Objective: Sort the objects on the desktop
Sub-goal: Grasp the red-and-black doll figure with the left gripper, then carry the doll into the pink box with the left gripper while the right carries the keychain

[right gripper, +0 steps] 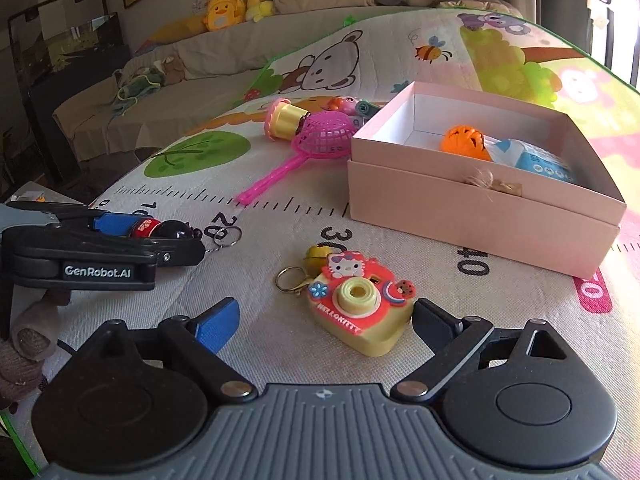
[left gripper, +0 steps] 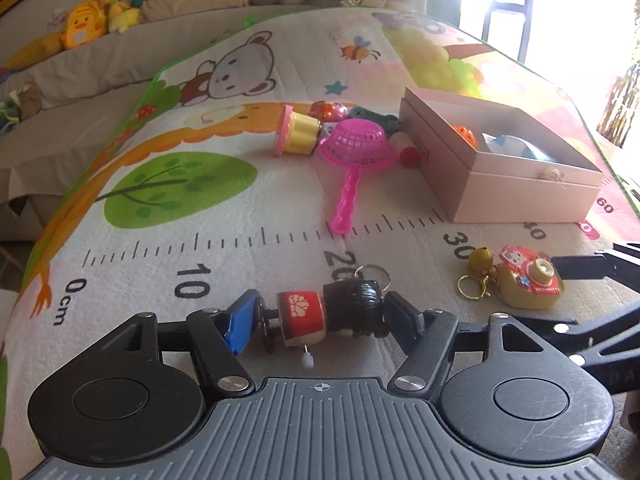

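My left gripper (left gripper: 320,316) is shut on a small wooden doll keychain (left gripper: 332,316) with a red body and black hair, low over the mat near the 20 mark. It also shows in the right wrist view (right gripper: 168,230). My right gripper (right gripper: 326,320) is open around a Hello Kitty toy camera keychain (right gripper: 360,308) that lies on the mat; its fingers stand apart on either side. The camera also shows in the left wrist view (left gripper: 528,280). A pink open box (right gripper: 472,208) behind holds an orange ball (right gripper: 464,144) and a blue-white item (right gripper: 536,160).
A pink toy strainer (left gripper: 356,152), a yellow-pink toy cup (left gripper: 296,132) and several small toys (left gripper: 328,112) lie left of the box (left gripper: 516,188). The play mat (left gripper: 200,208) covers the surface. A couch with plush toys (right gripper: 224,10) stands behind.
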Demonstrator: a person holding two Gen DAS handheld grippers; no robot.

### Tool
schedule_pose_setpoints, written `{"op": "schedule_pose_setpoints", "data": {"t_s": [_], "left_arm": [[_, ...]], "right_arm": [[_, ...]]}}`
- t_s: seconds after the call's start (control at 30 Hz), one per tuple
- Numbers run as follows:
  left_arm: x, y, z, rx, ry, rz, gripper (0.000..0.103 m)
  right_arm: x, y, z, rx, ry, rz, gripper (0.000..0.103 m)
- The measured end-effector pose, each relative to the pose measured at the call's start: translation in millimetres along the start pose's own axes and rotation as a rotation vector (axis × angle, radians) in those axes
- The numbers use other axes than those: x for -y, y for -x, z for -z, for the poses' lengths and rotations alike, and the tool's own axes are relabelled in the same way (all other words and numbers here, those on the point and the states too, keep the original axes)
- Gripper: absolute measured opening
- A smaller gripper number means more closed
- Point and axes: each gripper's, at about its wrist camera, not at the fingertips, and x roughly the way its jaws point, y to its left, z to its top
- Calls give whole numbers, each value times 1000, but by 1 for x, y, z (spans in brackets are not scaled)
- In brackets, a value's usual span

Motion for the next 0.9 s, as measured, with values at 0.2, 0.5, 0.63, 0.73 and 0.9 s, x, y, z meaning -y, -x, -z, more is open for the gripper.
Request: {"op": "schedule_pose_setpoints", "data": {"t_s": [0.2, 0.5, 0.63, 0.73, 0.9], "left_arm": [[-9, 7, 8, -12, 20, 2, 73], [-2, -1, 7, -23, 10, 6, 81], [5, -10, 2, -18, -14, -12, 77], [9, -12, 0, -13, -34, -20, 71], [14, -4, 2, -16, -58, -21, 70]], "right_arm": [[-6, -18, -12, 9, 36, 20, 58], [2, 2, 1, -14, 59, 34, 58], [9, 20, 14, -20, 55, 56, 58], [14, 29, 20, -19, 34, 60, 58], [25, 41, 24, -1, -5, 67, 57]]}}
